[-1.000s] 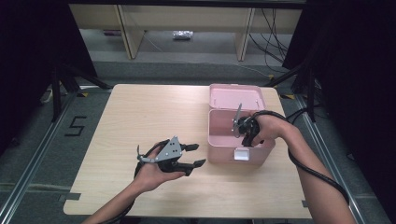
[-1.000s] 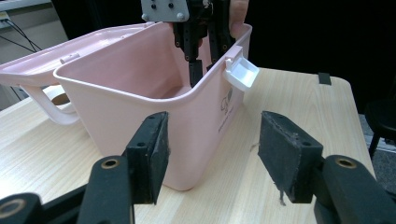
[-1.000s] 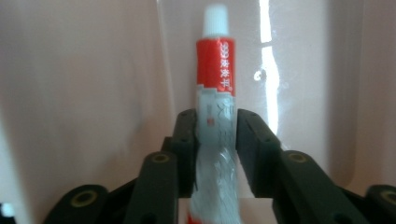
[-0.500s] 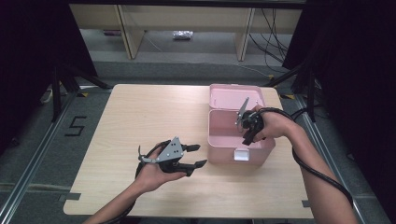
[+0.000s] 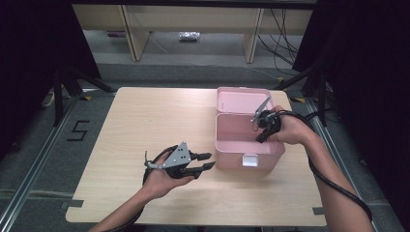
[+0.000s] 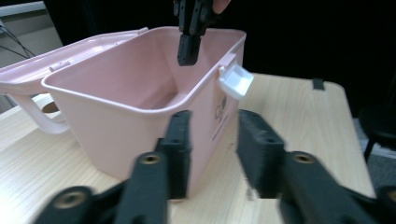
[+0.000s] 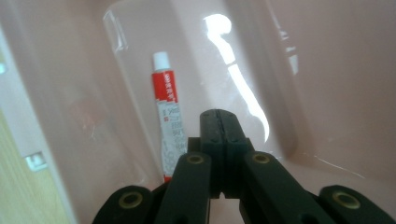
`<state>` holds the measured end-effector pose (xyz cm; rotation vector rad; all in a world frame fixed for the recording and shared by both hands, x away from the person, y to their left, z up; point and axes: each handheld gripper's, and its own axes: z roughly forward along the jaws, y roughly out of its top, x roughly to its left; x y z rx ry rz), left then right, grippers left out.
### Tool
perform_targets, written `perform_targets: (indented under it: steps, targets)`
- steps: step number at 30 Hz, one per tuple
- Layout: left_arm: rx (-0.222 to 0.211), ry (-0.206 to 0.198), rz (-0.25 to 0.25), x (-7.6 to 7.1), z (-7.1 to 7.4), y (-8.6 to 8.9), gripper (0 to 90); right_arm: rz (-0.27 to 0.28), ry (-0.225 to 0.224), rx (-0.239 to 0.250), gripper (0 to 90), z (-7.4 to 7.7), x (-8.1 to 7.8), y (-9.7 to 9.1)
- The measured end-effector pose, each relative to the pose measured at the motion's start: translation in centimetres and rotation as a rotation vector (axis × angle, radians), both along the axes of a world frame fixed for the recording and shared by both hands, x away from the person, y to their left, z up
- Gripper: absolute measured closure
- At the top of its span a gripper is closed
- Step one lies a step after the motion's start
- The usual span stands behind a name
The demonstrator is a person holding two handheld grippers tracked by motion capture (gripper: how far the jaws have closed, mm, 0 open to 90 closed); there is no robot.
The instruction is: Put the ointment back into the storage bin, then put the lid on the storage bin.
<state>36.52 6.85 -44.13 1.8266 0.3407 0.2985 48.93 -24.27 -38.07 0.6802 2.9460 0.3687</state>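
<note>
Down inside the pink box (image 5: pixel 227 133) a red and white tube (image 7: pixel 169 116) lies on the bottom along one wall, its white cap pointing away from my right gripper (image 5: pixel 261 135). That gripper hangs over the box's open top at the right side, tips pointing down into it, and its jaws have just been closing: they are pressed together with nothing between them, the tube lying apart from them below. The box stands on the right half of the counter (image 5: pixel 145 121), its lid (image 5: pixel 241 99) folded back flat on the far side and its white latch (image 5: pixel 250 160) on the near wall. My left gripper (image 5: pixel 205 161) sits low just left of the box, pointing at its near left corner. Its jaws have just been closing too, but a gap shows between the pads and they hold nothing.
</note>
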Motion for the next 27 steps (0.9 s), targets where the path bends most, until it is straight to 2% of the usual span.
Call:
perform_targets:
  steps: [1,2,3,4,5,6,7,8,9,11,14,15,18,21,22,23,25,26,27]
  targets:
    - [-0.003,0.003,-0.003,0.0,0.0,0.0,76.1,-0.021,-0.007,0.015,90.0,0.1,0.0,-0.2]
    - [-0.003,0.015,-0.007,0.0,0.0,-0.1,76.1,-0.021,-0.007,0.015,90.0,0.1,0.0,-0.2]
    - [0.000,0.027,-0.018,0.0,0.0,-0.2,83.0,-0.027,-0.042,0.026,90.0,0.4,0.1,-0.6]
    - [0.004,0.035,-0.021,0.0,0.0,-0.2,83.0,-0.027,-0.042,0.026,90.0,0.4,0.1,-0.6]
    - [0.003,0.039,-0.027,0.0,0.0,-0.4,84.8,0.007,-0.057,0.032,89.6,0.5,0.3,-0.8]
    - [0.006,0.047,-0.030,0.0,0.1,-0.4,86.8,-0.039,-0.045,0.039,88.7,0.6,0.0,-0.8]
    - [-0.003,0.061,-0.041,0.1,0.1,-0.6,88.8,-0.051,-0.046,0.041,88.4,0.7,-0.1,-0.9]
    - [0.006,0.083,-0.042,0.1,0.2,-0.6,89.3,-0.055,-0.045,0.039,88.3,0.7,-0.2,-1.0]
    - [0.004,0.090,-0.045,0.1,0.2,-0.7,89.4,-0.042,-0.053,0.038,88.3,0.8,-0.1,-1.1]
    - [-0.001,0.103,-0.050,0.1,0.2,-0.8,89.4,-0.054,-0.045,0.036,88.2,0.8,-0.3,-1.2]
    - [-0.011,0.104,-0.060,0.0,0.1,-0.9,89.5,-0.044,-0.053,0.036,88.0,0.7,-0.3,-1.4]
    - [0.005,0.097,-0.049,-0.1,0.2,-0.9,89.6,-0.052,-0.057,0.042,87.7,0.7,-0.4,-1.4]
    - [0.007,0.093,-0.044,-0.2,0.4,-0.9,89.8,-0.053,-0.062,0.054,87.6,0.8,-0.6,-1.5]
    - [0.002,0.091,-0.038,-0.2,0.6,-0.9,89.8,-0.058,-0.072,0.054,87.5,0.9,-0.7,-1.6]
    - [-0.014,0.089,-0.042,-0.2,0.6,-1.0,89.8,-0.060,-0.073,0.058,87.2,0.9,-0.7,-1.7]
    - [-0.006,0.084,-0.036,-0.3,0.8,-1.0,89.8,-0.076,-0.080,0.057,85.5,1.1,-0.7,-1.8]
    - [-0.022,0.080,-0.038,-0.3,0.9,-1.1,89.8,-0.073,-0.085,0.064,85.0,1.2,-0.7,-1.9]
    - [-0.036,0.077,-0.046,-0.3,0.8,-1.3,89.8,-0.092,-0.084,0.065,84.8,1.4,-0.7,-2.0]
    - [-0.025,0.075,-0.033,-0.4,0.9,-1.4,89.8,-0.093,-0.095,0.066,84.4,1.5,-0.6,-2.1]
